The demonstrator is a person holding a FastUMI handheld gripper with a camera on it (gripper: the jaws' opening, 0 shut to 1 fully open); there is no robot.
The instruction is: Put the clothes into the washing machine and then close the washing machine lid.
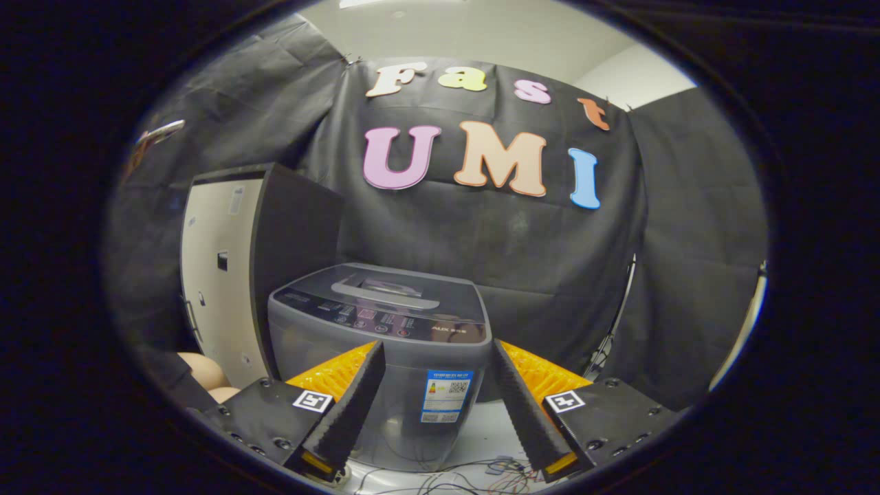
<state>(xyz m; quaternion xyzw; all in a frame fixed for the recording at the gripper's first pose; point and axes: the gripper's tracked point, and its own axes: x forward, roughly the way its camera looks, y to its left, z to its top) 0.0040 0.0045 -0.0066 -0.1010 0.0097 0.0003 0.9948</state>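
Orange-backed, black-faced fingers (350, 395) stand wide apart at the near edge of the scene, holding nothing; the gripper (438, 354) is empty and aimed at the front of the washing machine (385, 344). No clothes can be made out between the fingers or ahead of them. At the lower left, beside the left finger block, a pale rounded shape (203, 371) is partly hidden; it cannot be identified.

Just beyond the fingertips stands the grey top-loading machine, framed between the two fingers. Its lid (385, 285) lies flat and closed, with a long handle bar across the top and a control strip along the front edge. A blue label (447, 395) is fixed to the front panel.

Judgement: the task is at its start. To do the step well, the garment must first be located and the lid raised by its handle, with the fingers brought over the front edge rather than into the control strip.

Loose cables (474, 471) lie on the floor at the machine's foot and could snag. A tall cabinet (237, 268), pale door and dark side, stands close to the machine's left and limits approach from that side. Black cloth (550, 254) closes off the rear.
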